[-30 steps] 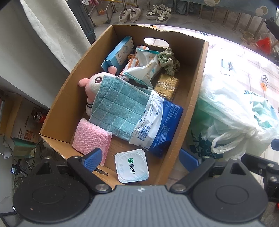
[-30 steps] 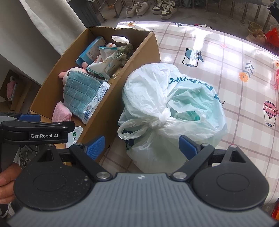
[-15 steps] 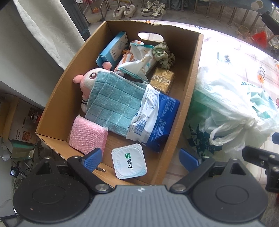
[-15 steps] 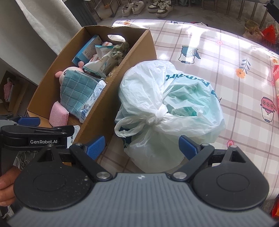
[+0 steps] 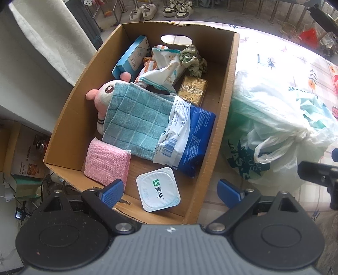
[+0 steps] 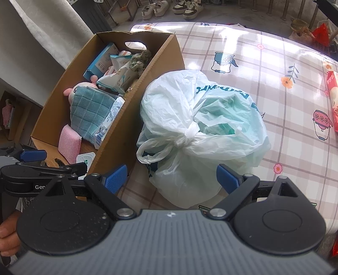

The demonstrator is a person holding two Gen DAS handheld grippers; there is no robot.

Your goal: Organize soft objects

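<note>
One cardboard box (image 5: 69,118) is set on the table, packed with soft goods. A teal checked cloth (image 5: 137,118) is draped over a pink plush toy (image 5: 103,93), whose head shows at the cloth's far edge. A pink sponge (image 5: 106,162) lies at the near corner, touching the cloth. A blue-and-white plastic pack (image 5: 186,135) overlaps the cloth's right side. A sealed yogurt cup (image 5: 158,189) sits on the box floor at the near wall. Farther back are found a gold packet (image 5: 193,90), a crumpled green rag (image 5: 193,60), a white wipes pouch (image 5: 164,72) and a light blue carton (image 5: 132,58).

One knotted white plastic bag (image 6: 200,127) is placed just beside the box's right wall, on a checked tablecloth (image 6: 285,52).

Left gripper (image 5: 170,191): held above the box's near end, jaws spread wide, nothing gripped. Right gripper (image 6: 172,177): held over the bag's near side, jaws spread wide, nothing gripped.

Sneakers (image 5: 160,10) are seen on the floor beyond.
</note>
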